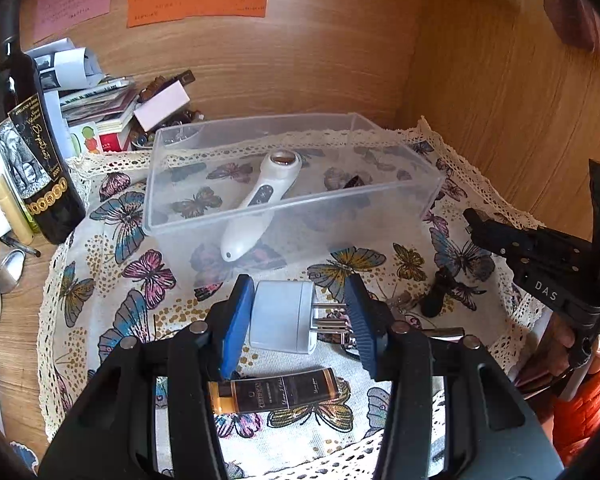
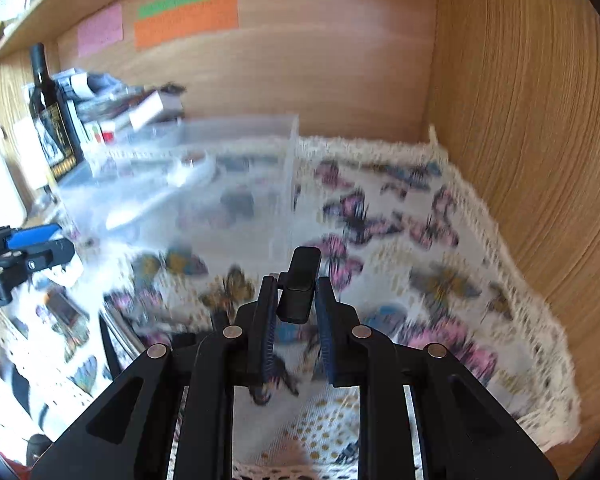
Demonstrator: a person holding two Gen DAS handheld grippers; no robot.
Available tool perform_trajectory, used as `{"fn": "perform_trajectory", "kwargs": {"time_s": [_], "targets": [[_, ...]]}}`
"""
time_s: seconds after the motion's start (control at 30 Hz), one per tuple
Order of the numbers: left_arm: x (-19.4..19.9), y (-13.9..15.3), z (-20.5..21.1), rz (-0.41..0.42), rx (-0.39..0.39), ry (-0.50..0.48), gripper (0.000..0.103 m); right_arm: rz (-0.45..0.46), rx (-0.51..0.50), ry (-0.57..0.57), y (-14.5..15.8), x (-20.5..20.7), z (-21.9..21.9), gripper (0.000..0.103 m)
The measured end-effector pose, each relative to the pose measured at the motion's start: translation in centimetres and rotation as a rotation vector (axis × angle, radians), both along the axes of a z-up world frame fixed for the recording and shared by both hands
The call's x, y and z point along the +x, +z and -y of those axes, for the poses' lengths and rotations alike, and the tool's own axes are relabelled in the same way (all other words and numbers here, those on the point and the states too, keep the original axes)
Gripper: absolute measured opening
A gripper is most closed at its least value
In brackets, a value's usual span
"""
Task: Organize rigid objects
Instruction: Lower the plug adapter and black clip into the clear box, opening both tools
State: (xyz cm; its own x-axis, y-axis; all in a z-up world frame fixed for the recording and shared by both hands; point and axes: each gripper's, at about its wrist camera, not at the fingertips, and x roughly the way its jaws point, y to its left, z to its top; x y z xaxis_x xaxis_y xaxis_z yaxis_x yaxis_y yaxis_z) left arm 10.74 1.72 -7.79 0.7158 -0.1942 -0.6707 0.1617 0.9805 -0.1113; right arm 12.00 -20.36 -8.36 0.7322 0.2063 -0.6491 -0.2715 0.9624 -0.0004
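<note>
We hold the left gripper [image 1: 298,318] low over the near part of the butterfly-print cloth [image 1: 112,280], and its blue pads [image 1: 236,320] bracket a white plug adapter [image 1: 282,318]: the left pad touches the adapter's body, while the right pad stands at the tips of its metal prongs, so we cannot tell whether the adapter is truly clamped. The adapter lies on its side with the prongs pointing right. Just nearer to us than the adapter, a dark tube with an orange cap [image 1: 274,394] lies flat on the cloth. Toward the cloth's far edge stands a clear plastic bin [image 1: 400,216], and inside it a white handheld device [image 1: 256,204] lies slanted, its round head toward the far wall. Off the cloth's left edge, a dark wine bottle [image 1: 28,140] stands upright. In the right wrist view, which is motion-blurred, the right gripper [image 2: 296,312] is clenched on a small black object [image 2: 300,288] that sticks up and forward between the pads, above the near-middle of the cloth, just right of the bin's near right corner.
</note>
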Motion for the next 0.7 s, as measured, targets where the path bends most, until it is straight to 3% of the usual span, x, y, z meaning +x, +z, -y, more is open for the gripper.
{"fn": "perform_trajectory", "kwargs": {"time_s": [0.37,0.7], "targets": [[1.4,4.6,-1.2,0.123,0.018,0.056,0.047,0.15,0.025,0.057,4.9,1.7,-1.9,0.018],[4.8,6.3,-2.7,0.139,0.019,0.098,0.047,0.137,0.045,0.116,5.3,5.4,-4.7,0.018]]}}
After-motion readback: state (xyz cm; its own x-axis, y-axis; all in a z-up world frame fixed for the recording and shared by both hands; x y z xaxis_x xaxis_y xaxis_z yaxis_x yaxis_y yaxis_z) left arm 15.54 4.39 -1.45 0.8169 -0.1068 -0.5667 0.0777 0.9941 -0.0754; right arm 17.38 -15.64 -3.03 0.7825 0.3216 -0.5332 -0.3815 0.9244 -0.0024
